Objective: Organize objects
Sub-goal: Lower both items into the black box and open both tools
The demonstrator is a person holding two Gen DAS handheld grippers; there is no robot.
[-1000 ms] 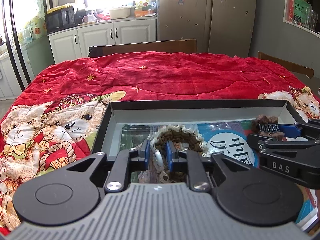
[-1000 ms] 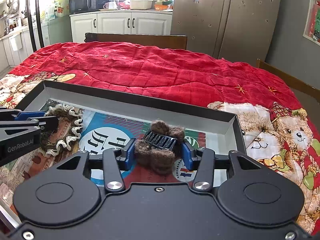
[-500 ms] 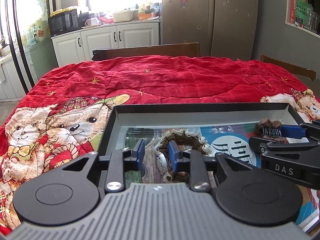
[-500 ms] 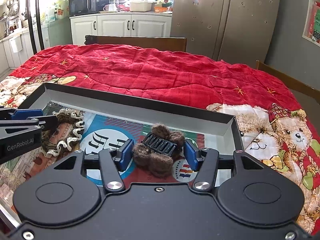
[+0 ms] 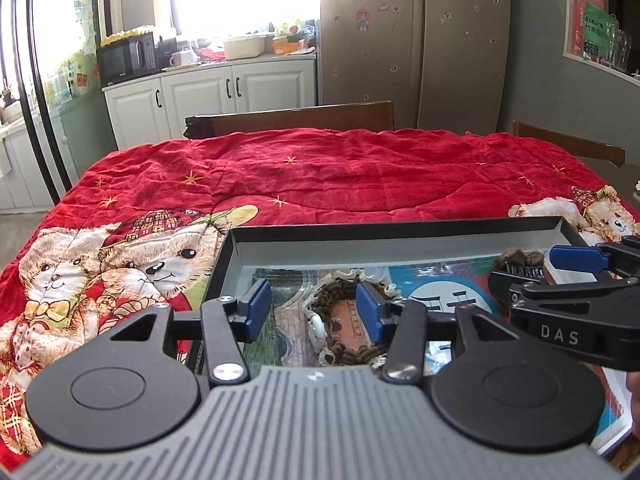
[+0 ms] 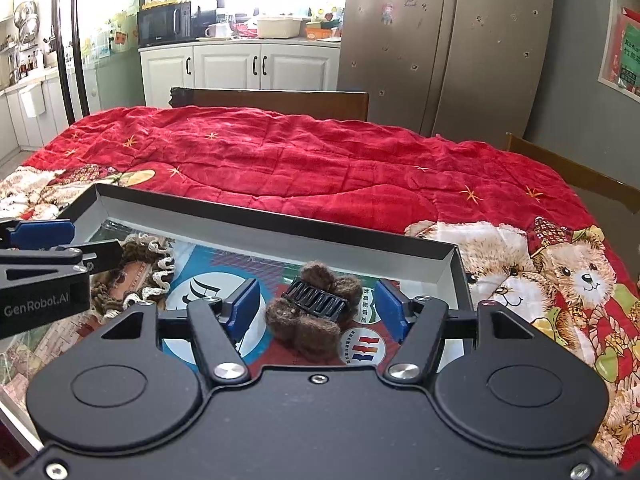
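A shallow black tray (image 5: 400,226) (image 6: 280,220) with a printed bottom lies on the red bear quilt. A brown crocheted scrunchie with cream trim (image 5: 340,284) (image 6: 154,256) lies in its left part. My left gripper (image 5: 314,312) is open just above it, jaws spread to either side. A fuzzy brown hair claw with a black clip (image 6: 316,312) (image 5: 520,258) lies in the tray's right part. My right gripper (image 6: 318,308) is open around it, apart from it. Each gripper shows at the edge of the other view.
The red quilt (image 5: 340,176) covers the table beyond and beside the tray. Wooden chair backs (image 5: 292,118) (image 6: 576,168) stand at the far and right edges. Kitchen cabinets and a fridge stand behind.
Both grippers opened wider and let go, the left of the scrunchie and the right of the hair claw. Both then lifted back a little; the two items stay in the tray.
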